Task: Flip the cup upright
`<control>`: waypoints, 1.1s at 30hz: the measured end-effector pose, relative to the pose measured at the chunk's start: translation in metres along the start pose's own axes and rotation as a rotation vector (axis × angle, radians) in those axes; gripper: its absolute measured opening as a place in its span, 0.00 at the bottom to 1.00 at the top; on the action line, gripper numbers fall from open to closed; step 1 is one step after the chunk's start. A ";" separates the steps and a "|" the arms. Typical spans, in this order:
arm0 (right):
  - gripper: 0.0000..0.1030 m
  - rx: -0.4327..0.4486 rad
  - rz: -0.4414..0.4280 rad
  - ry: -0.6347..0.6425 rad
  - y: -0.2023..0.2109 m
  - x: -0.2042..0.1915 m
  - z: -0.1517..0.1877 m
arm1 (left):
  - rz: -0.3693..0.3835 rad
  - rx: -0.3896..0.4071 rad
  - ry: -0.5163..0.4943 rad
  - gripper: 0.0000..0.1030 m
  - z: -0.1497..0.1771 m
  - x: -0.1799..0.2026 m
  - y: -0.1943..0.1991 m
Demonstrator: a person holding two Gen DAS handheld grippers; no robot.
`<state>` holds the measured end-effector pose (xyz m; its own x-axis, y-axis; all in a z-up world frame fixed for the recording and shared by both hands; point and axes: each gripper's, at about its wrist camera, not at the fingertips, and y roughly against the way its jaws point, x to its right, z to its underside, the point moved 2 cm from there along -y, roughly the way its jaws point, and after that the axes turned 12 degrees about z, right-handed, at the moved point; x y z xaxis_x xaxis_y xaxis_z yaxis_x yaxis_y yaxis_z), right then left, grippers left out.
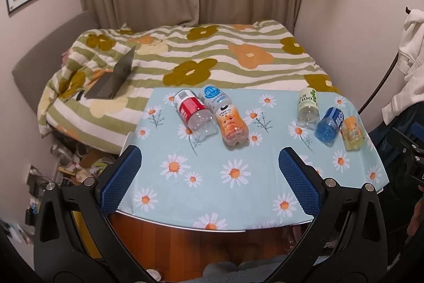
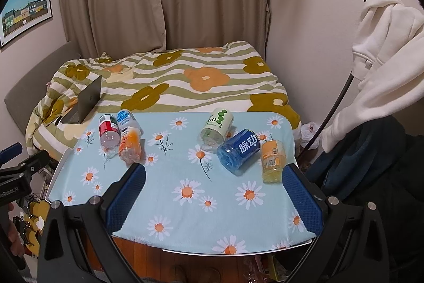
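The daisy-print table holds six cut-bottle cups, all on their sides. Left of its middle: the red-label cup, white-blue cup and orange cup, touching. Right of middle: the green-dot cup, blue cup and yellow cup. Left gripper and right gripper are both spread wide, holding nothing. My worry: they're round, so nudging one probably rolls its neighbours off.

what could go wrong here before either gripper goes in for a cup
1. The blue cup lies touching the yellow cup near the table's right edge; nudging either may roll one off.
2. The red cup, white-blue cup and orange cup lie bunched, so fingers may knock neighbours.
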<state>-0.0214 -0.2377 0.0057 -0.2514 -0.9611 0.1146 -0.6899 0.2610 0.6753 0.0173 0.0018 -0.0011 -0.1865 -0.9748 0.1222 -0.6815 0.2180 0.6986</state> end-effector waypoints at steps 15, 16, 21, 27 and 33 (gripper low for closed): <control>1.00 -0.002 0.000 -0.002 0.000 0.000 -0.001 | 0.000 0.001 0.000 1.00 0.000 -0.001 0.001; 1.00 -0.002 0.001 -0.001 0.000 0.000 -0.001 | 0.000 0.000 -0.001 1.00 -0.001 -0.001 0.001; 1.00 -0.003 0.000 -0.001 0.000 0.000 0.000 | -0.001 0.002 0.000 1.00 -0.003 -0.001 0.001; 1.00 -0.001 0.000 -0.001 0.000 0.000 -0.003 | -0.001 0.002 -0.001 1.00 -0.002 0.000 0.001; 1.00 -0.001 0.000 -0.002 0.000 0.000 -0.003 | 0.000 0.001 -0.001 1.00 -0.002 -0.001 0.001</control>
<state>-0.0197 -0.2376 0.0076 -0.2526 -0.9609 0.1134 -0.6891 0.2609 0.6760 0.0179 0.0025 0.0010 -0.1872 -0.9748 0.1212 -0.6824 0.2178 0.6978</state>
